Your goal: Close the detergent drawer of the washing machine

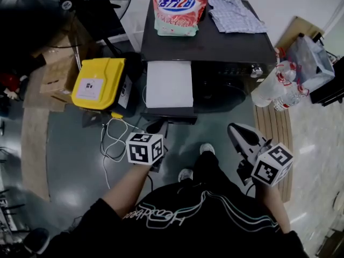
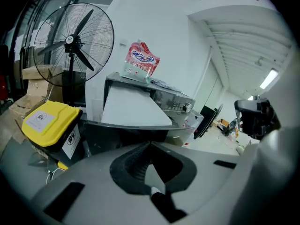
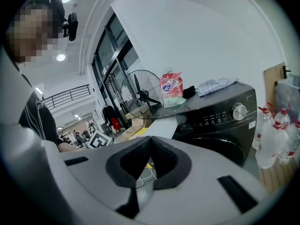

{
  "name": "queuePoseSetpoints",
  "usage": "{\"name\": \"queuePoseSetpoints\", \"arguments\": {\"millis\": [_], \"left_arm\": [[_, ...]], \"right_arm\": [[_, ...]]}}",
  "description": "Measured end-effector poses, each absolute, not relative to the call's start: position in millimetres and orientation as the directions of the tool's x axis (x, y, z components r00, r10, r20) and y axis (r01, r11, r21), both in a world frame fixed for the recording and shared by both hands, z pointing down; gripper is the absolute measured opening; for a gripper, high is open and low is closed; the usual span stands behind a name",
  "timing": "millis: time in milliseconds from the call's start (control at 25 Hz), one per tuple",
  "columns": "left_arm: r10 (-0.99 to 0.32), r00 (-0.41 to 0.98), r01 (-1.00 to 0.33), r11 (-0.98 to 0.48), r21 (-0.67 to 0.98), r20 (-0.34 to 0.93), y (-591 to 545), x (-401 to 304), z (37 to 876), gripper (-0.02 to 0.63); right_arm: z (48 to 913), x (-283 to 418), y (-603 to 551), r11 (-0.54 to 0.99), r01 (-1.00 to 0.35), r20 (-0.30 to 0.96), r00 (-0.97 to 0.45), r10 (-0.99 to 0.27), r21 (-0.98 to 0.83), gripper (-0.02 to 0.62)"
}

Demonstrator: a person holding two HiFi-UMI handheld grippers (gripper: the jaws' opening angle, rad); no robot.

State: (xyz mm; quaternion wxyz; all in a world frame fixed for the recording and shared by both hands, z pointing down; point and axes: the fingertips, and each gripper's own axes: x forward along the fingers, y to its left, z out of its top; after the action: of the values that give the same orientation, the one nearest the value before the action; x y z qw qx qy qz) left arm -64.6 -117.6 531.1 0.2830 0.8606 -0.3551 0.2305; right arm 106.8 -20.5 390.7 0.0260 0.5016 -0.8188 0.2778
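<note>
Both grey plastic tools are clenched on nothing: the left gripper and the right gripper hang in front of the boxy black washing machine. Its detergent drawer (a flat white slab) juts out at the machine's front left, below a glossy pink detergent bag on the machine's top.

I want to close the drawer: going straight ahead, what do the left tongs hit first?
Probably the drawer, at its dark front face, which lies straight ahead of the shut left tongs. The gap is hard to judge.
</note>
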Motion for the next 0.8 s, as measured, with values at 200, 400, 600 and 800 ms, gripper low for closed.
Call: {"name": "queuePoseSetpoints", "arguments": {"millis": [200,400,600,800], "left_arm": [[-0.499,0.634,-0.751,-0.578,0.318,0.590,-120.0,-63.7,531.8,0.025],[-0.514,0.614,-0.771,-0.554,0.315,0.599,-119.8,-63.3,529.7,0.023],[-0.523,0.618,-0.775,-0.531,0.343,0.587,-120.8,-62.5,529.2,0.023],[-0.538,0.625,-0.775,-0.518,0.363,0.566,-123.7,-62.3,526.1,0.022]], "right_arm": [[394.5,118.6,-39.6,0.358,-0.822,0.336,-0.522,-0.784,-0.443,0.028],[395.3,122.9,-53.5,0.384,-0.802,0.344,-0.558,-0.755,-0.458,0.028],[401.4,125.8,-65.5,0.406,-0.784,0.347,-0.587,-0.731,-0.470,0.027],[409.9,124.2,-74.8,0.420,-0.772,0.359,-0.607,-0.709,-0.477,0.028]]}}
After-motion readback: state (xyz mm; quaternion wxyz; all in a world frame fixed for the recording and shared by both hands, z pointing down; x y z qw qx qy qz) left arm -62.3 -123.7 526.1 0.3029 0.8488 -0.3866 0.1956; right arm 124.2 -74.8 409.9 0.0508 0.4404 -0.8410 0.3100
